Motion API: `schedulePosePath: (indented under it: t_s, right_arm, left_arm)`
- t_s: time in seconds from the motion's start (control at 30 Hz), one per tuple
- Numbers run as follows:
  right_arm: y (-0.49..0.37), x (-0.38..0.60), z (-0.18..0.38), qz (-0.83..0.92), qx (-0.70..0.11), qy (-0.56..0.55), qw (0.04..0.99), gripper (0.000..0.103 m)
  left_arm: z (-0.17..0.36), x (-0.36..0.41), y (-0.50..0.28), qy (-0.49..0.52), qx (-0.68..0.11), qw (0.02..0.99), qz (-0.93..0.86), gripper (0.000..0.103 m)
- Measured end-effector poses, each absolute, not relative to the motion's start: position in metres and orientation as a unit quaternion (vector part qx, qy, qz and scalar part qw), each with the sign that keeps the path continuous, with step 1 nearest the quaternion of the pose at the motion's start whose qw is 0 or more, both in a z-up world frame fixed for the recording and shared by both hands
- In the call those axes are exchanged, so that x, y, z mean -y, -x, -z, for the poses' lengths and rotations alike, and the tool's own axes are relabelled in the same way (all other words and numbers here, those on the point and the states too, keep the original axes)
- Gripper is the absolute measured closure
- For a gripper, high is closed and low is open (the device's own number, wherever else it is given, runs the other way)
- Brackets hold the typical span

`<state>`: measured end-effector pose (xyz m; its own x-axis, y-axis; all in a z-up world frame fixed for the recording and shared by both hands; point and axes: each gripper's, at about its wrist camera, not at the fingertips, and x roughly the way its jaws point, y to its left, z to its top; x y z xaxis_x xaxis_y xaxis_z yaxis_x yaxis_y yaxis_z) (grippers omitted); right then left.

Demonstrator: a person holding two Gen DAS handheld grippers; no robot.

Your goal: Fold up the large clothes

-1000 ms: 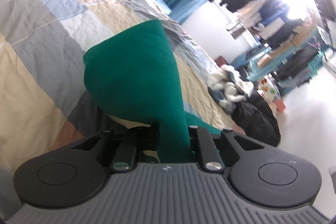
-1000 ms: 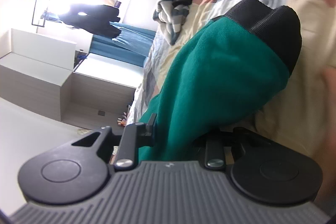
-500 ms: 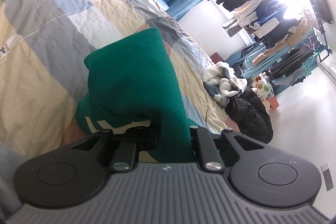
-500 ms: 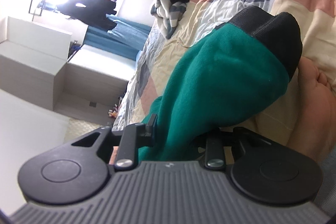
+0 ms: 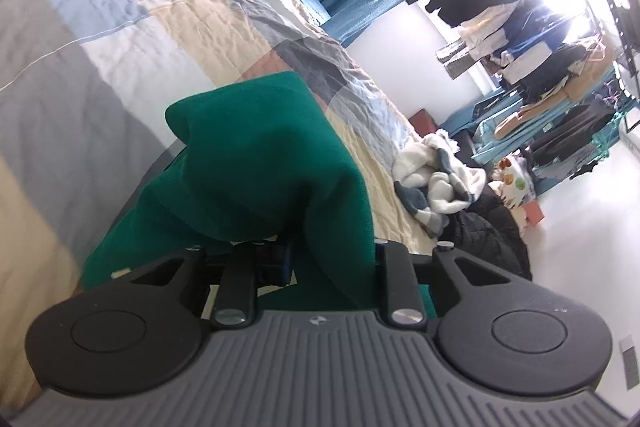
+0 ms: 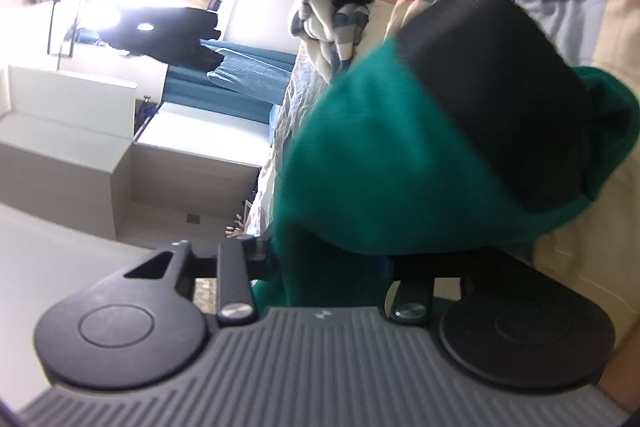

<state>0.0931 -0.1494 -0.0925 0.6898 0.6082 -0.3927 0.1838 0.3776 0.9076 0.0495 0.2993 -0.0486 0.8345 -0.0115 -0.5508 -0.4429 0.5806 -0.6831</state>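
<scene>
We see the green garment (image 5: pixel 264 163) bunched over the bed (image 5: pixel 100 59). Left tool (image 5: pixel 316 259) jaws opening, cloth between them. Right tool (image 6: pixel 328 263) jaws opening too, cloth and black cuff (image 6: pixel 496 95) draped over; grip unclear on both.

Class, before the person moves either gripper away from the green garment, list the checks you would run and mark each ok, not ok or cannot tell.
1. Left gripper jaws opening, green garment between them: ok.
2. Right gripper jaws opening, cloth between them: ok.
3. Black cuff folded over the green: ok.
4. Garment resting flat on the bedspread: cannot tell.
5. Cloth fully free of the jaws: cannot tell.
</scene>
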Motion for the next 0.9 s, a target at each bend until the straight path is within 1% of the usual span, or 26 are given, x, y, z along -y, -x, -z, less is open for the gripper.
schedulePosePath:
  t_s: [0.23, 0.43, 0.7, 0.9]
  right_arm:
    - [-0.154, 0.140, 0.108, -0.146, -0.382, -0.551, 0.728, 0.053]
    - [-0.207, 0.129, 0.128, -0.151, -0.396, -0.537, 0.730, 0.054]
    - [-0.251, 0.115, 0.156, -0.170, -0.388, -0.499, 0.756, 0.056]
    - [-0.256, 0.107, 0.157, -0.182, -0.388, -0.460, 0.778, 0.057]
  left_arm:
    - [0.067, -0.314, -0.113, 0.408, -0.280, 0.858, -0.136, 0.074]
    - [0.103, -0.331, -0.164, 0.398, -0.300, 0.855, -0.142, 0.074]
    - [0.137, -0.340, -0.198, 0.385, -0.303, 0.860, -0.145, 0.074]
    - [0.140, -0.340, -0.209, 0.374, -0.312, 0.861, -0.146, 0.074]
